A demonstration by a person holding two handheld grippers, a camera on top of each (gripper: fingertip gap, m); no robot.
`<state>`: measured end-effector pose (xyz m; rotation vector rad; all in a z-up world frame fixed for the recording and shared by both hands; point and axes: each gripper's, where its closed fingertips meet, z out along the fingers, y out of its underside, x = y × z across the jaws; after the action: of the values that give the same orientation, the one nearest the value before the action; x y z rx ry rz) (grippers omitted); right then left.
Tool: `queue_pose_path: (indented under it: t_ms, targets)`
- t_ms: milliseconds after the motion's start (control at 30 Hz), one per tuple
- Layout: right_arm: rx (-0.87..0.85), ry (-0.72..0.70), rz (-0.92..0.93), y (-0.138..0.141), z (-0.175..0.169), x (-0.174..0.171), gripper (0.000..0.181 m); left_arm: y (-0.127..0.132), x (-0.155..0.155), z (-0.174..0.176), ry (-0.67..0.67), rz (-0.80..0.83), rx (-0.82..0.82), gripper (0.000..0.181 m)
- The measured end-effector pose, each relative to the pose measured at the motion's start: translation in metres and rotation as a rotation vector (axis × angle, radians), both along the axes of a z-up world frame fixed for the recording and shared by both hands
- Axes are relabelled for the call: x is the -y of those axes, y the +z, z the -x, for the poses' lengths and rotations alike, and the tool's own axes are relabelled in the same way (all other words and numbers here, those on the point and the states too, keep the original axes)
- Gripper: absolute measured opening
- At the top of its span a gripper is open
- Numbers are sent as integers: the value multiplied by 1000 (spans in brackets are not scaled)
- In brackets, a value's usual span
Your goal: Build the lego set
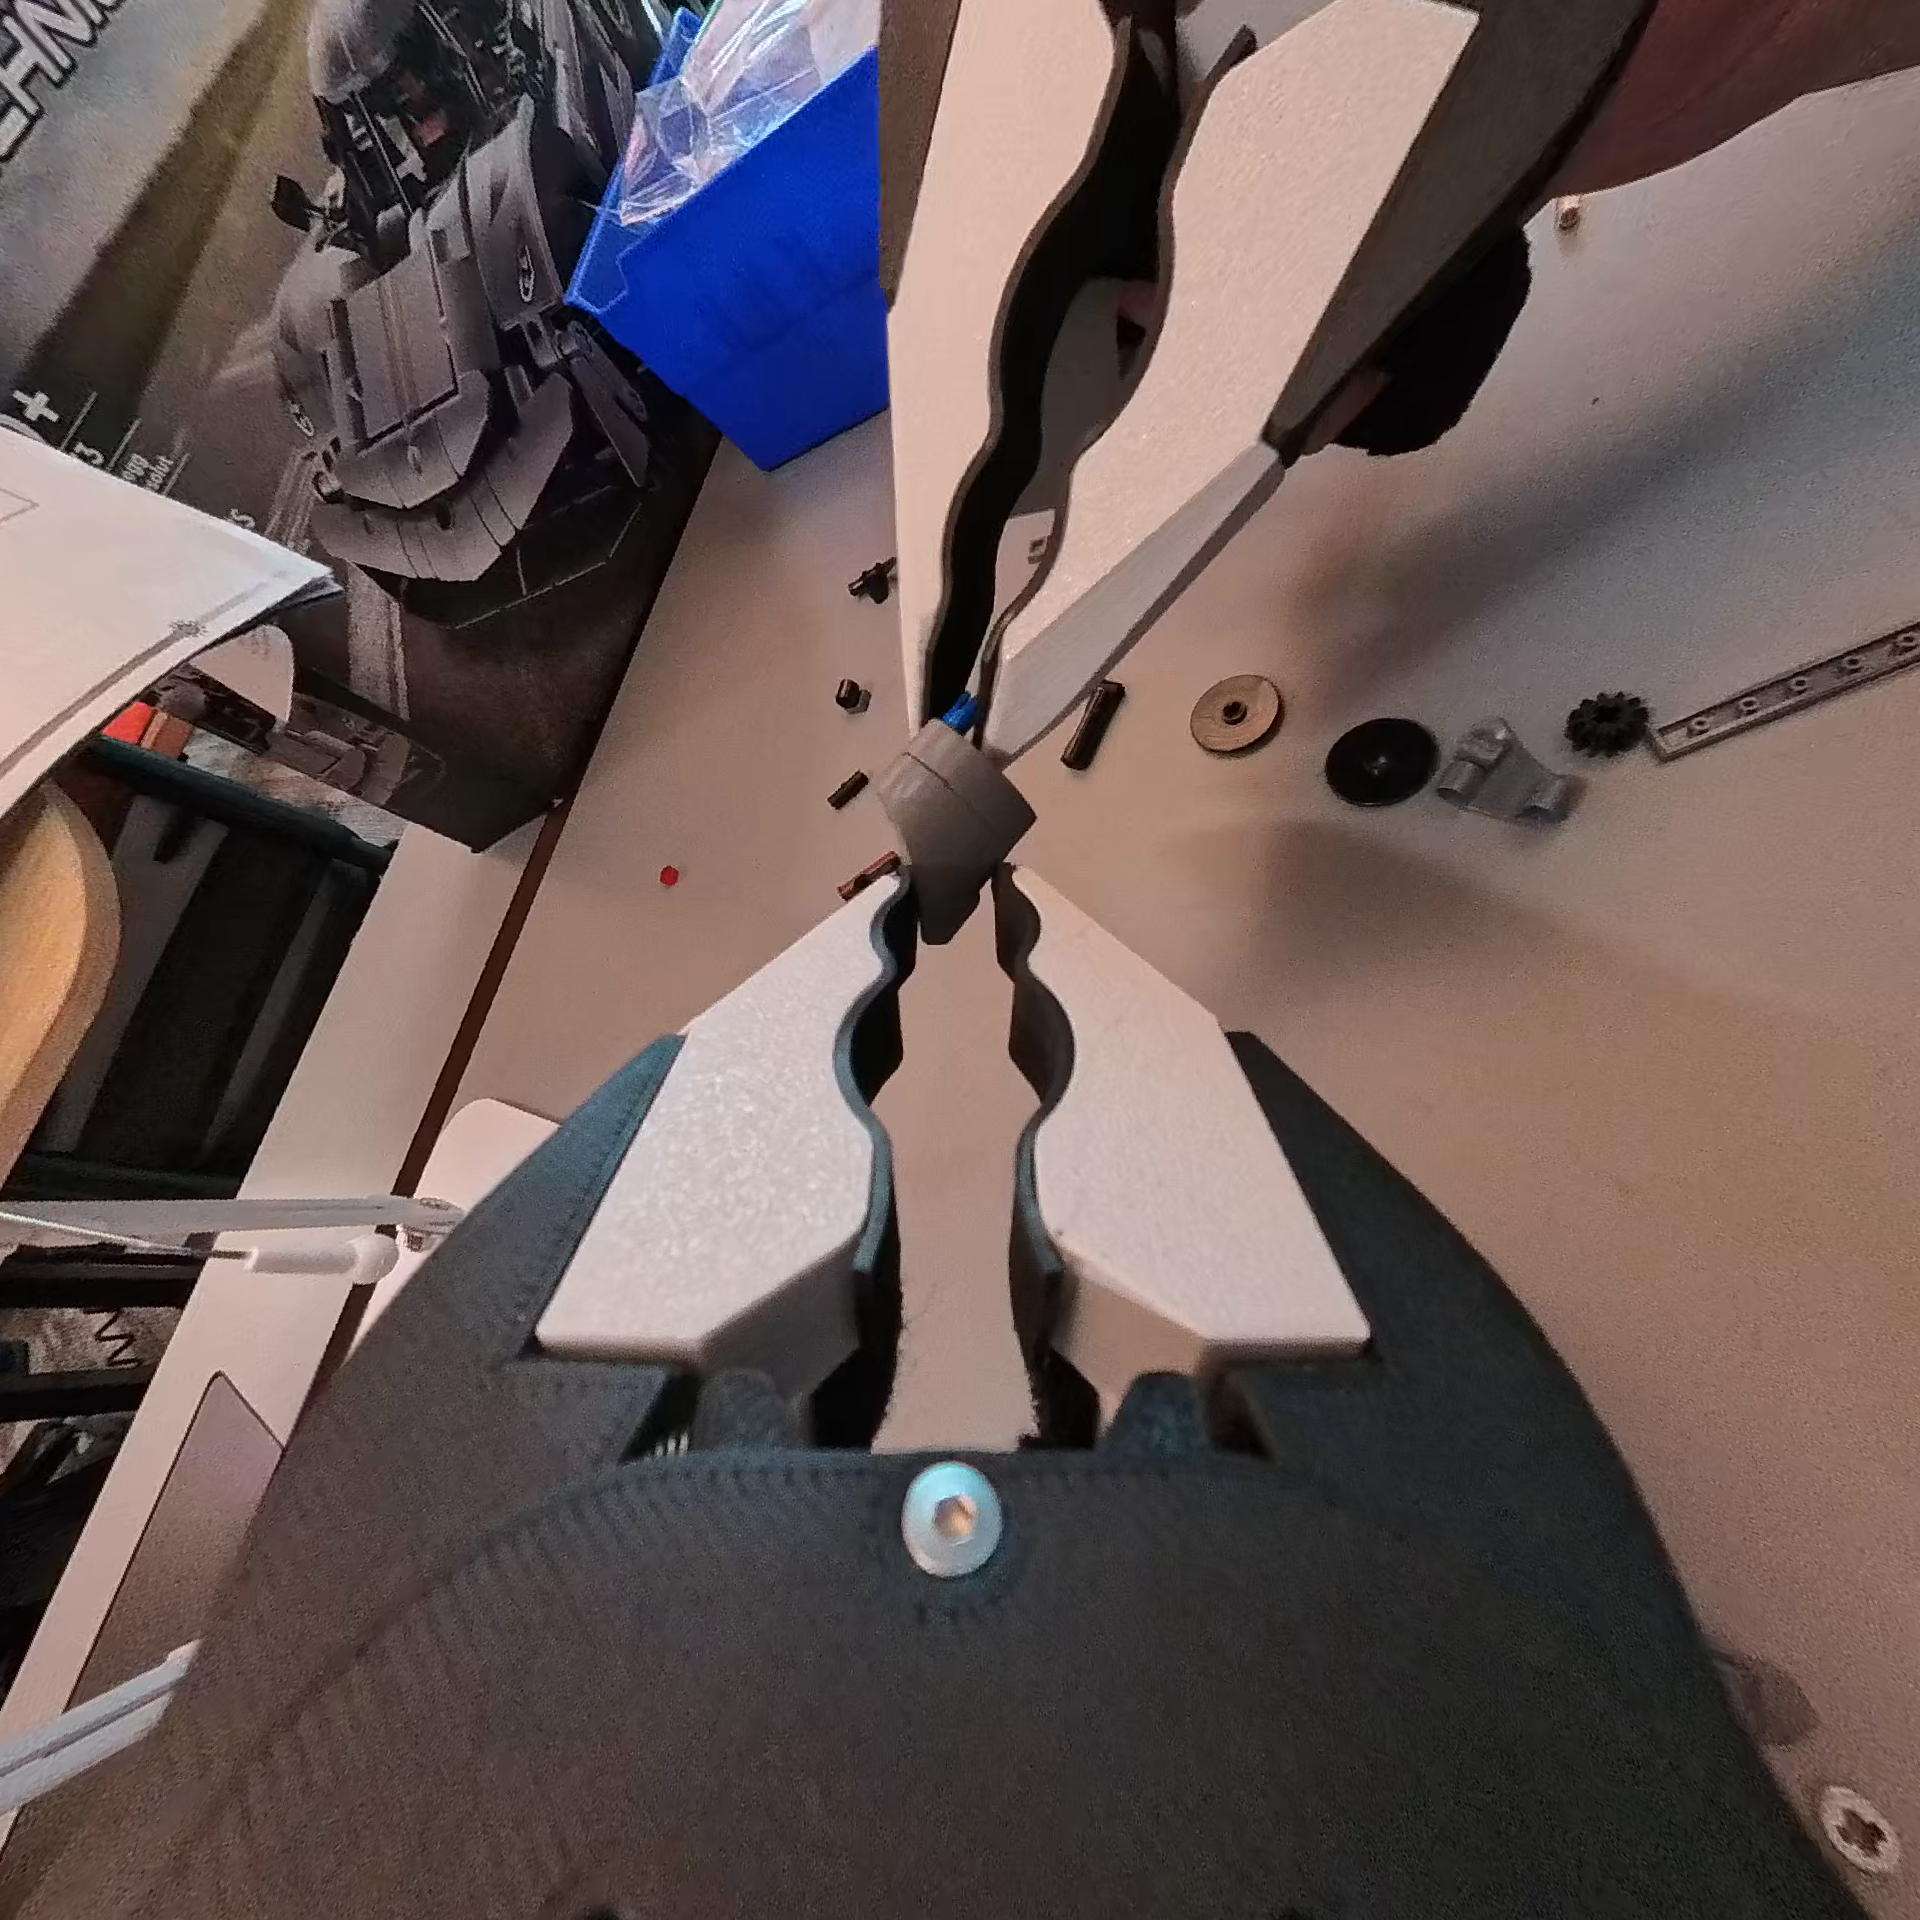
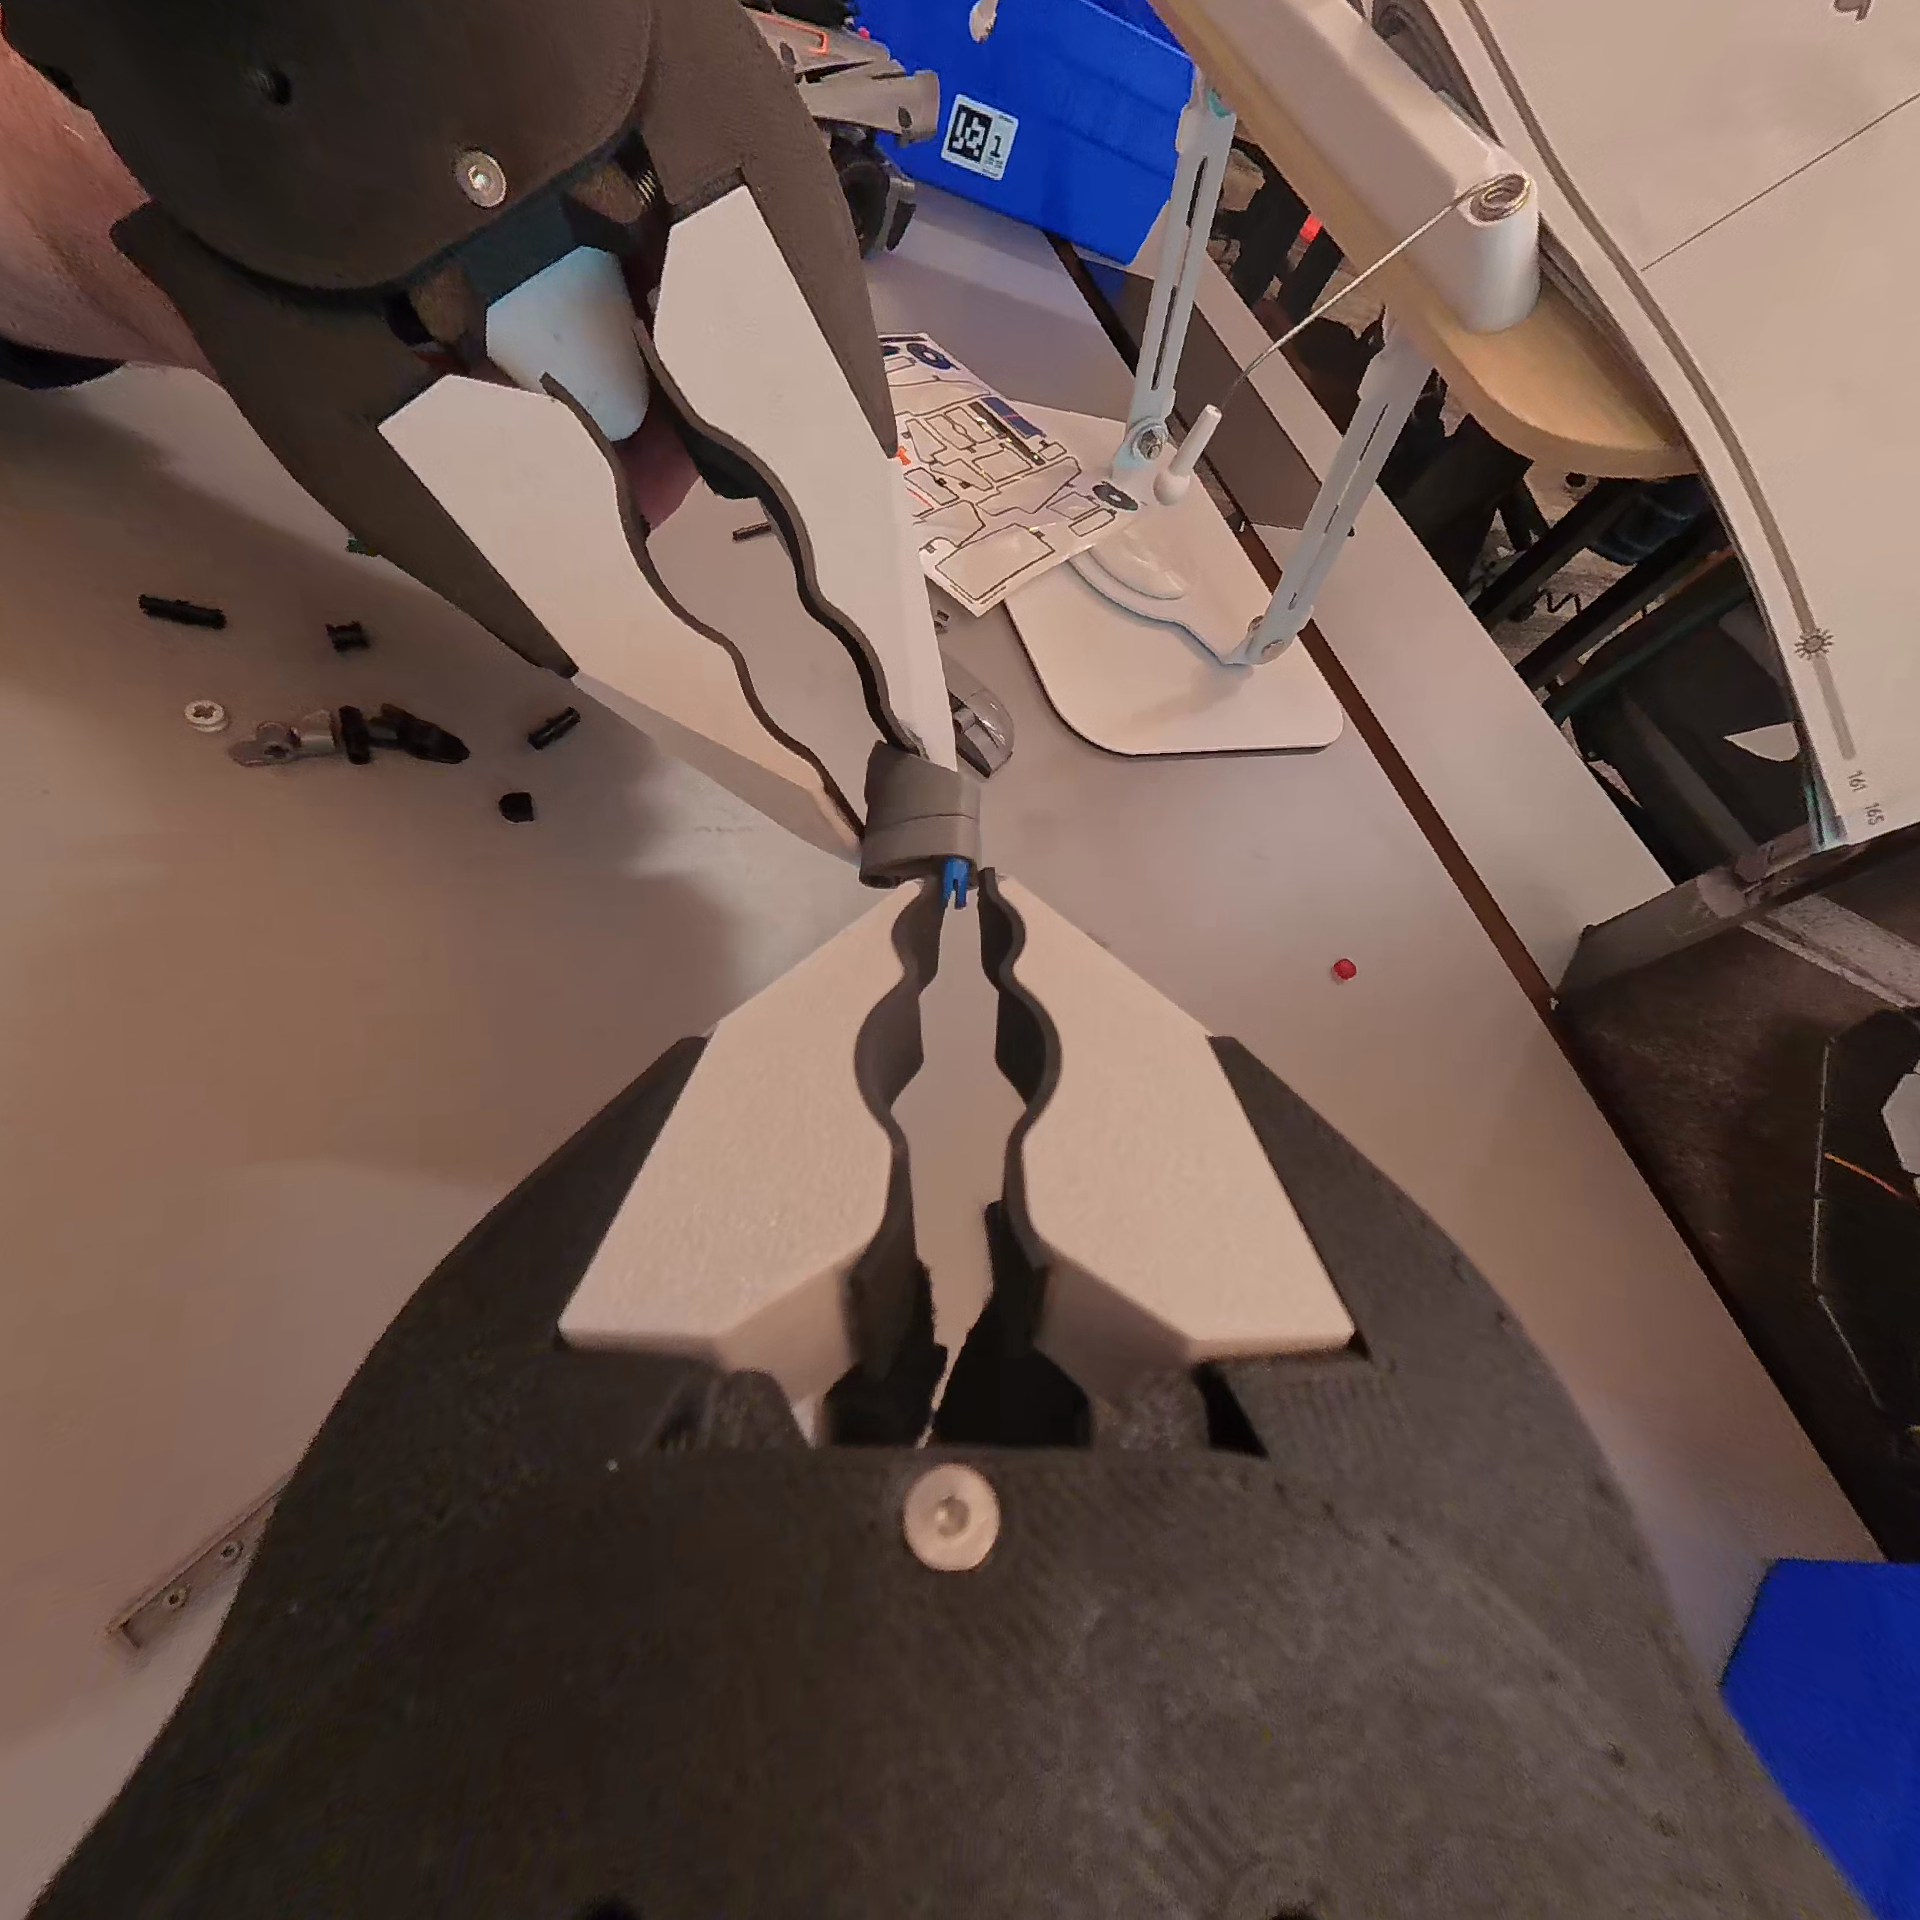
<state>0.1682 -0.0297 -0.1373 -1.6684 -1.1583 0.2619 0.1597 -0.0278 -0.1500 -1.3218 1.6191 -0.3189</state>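
Observation:
My left gripper point(image 1: 951, 899) is shut on a small grey lego connector point(image 1: 956, 816) and holds it above the pale table point(image 1: 1455, 1143). My right gripper point(image 2: 958, 888) is shut on a small blue pin point(image 2: 954, 883). The pin's tip meets the end of the grey connector point(image 2: 920, 821). In the left wrist view my right gripper point(image 1: 961, 717) comes in from the top with the blue pin point(image 1: 961, 715) between its tips. In the right wrist view my left gripper point(image 2: 899, 779) comes in from the upper left. The two grippers are tip to tip.
Loose parts lie on the table: a tan disc point(image 1: 1236, 712), a black disc point(image 1: 1382, 762), a grey piece point(image 1: 1507, 774), a black gear point(image 1: 1605, 722), a grey beam point(image 1: 1787, 691), black pins point(image 2: 395, 727), a red stud point(image 2: 1343, 969). A blue bin point(image 1: 758, 281), the set's box point(image 1: 364, 312), a sticker sheet point(image 2: 1008, 468) and a white stand point(image 2: 1174, 665) stand nearby. The tips of both grippers are at nearly the same place. The black disc point(image 1: 1382, 762) is about 10 centimeters from both grippers' fingertips.

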Motion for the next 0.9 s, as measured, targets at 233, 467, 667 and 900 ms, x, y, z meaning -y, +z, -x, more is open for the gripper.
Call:
queue_pose_path:
  t_ms: [233,467,667,900]
  targets:
    - [0,-10,4,0,-1,-1,5,2,2,0,-11,7,8,9]
    - [2,-13,5,-1,-2,-2,3,2,2,1,-15,13,10,8]
    - [0,-10,6,0,-1,-1,3,2,2,1,-17,14,8,7]
    - [-20,-14,3,3,-2,-2,4,0,1,2,-20,24,4,6]
